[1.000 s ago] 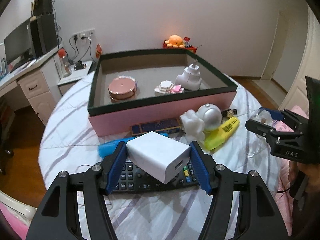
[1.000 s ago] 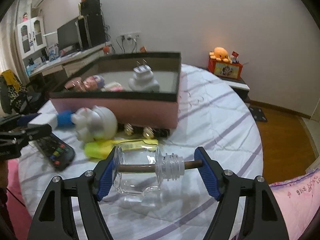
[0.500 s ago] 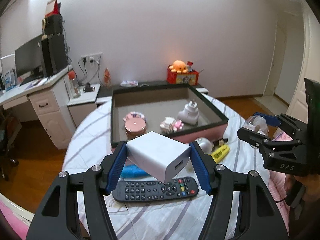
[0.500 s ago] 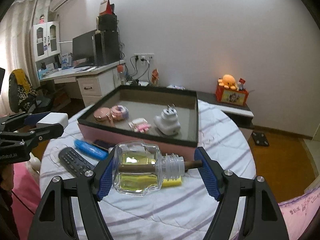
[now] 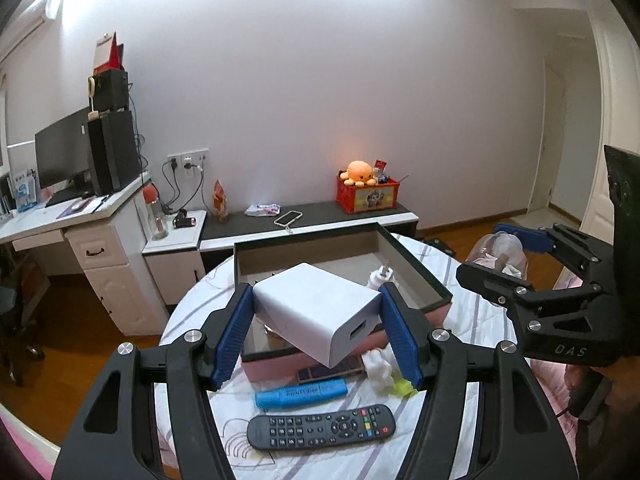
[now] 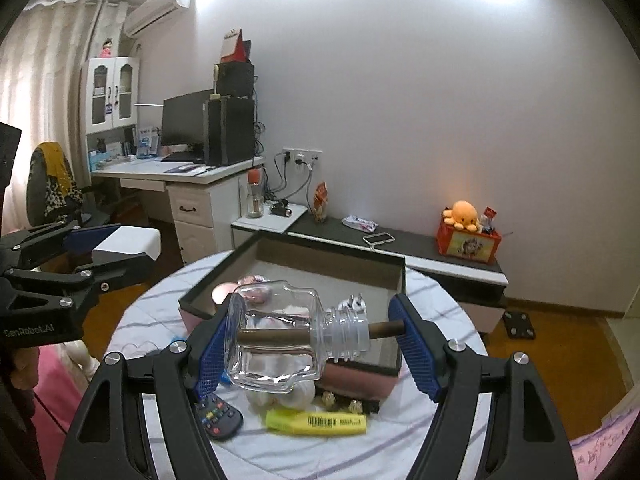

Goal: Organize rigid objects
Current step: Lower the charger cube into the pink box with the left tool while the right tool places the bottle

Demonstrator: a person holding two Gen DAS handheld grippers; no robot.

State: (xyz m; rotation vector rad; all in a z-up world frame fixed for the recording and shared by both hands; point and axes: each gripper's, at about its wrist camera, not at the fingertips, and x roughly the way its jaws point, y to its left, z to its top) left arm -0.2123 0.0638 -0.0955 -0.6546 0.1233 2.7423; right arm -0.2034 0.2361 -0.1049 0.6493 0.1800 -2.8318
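My left gripper (image 5: 318,334) is shut on a white charger block (image 5: 316,312) and holds it high above the round table. My right gripper (image 6: 314,344) is shut on a clear glass bottle (image 6: 280,344) with a brown stick in its neck, lying sideways between the pads. The pink box with a dark rim (image 5: 416,276) stands below on the table and holds a white plug adapter (image 5: 380,278); it also shows in the right wrist view (image 6: 394,368). Each gripper shows in the other's view: the right one (image 5: 508,256) and the left one (image 6: 120,246).
On the striped tablecloth in front of the box lie a black remote (image 5: 320,426), a blue marker (image 5: 300,392), a yellow highlighter (image 6: 316,422), a dark phone-like slab (image 5: 330,372) and a white figure (image 5: 378,364). A desk (image 5: 60,220) and low shelf (image 5: 304,220) stand behind.
Both grippers have risen well above the table with the charger block and the glass bottle held; the table and box now look smaller and farther below.
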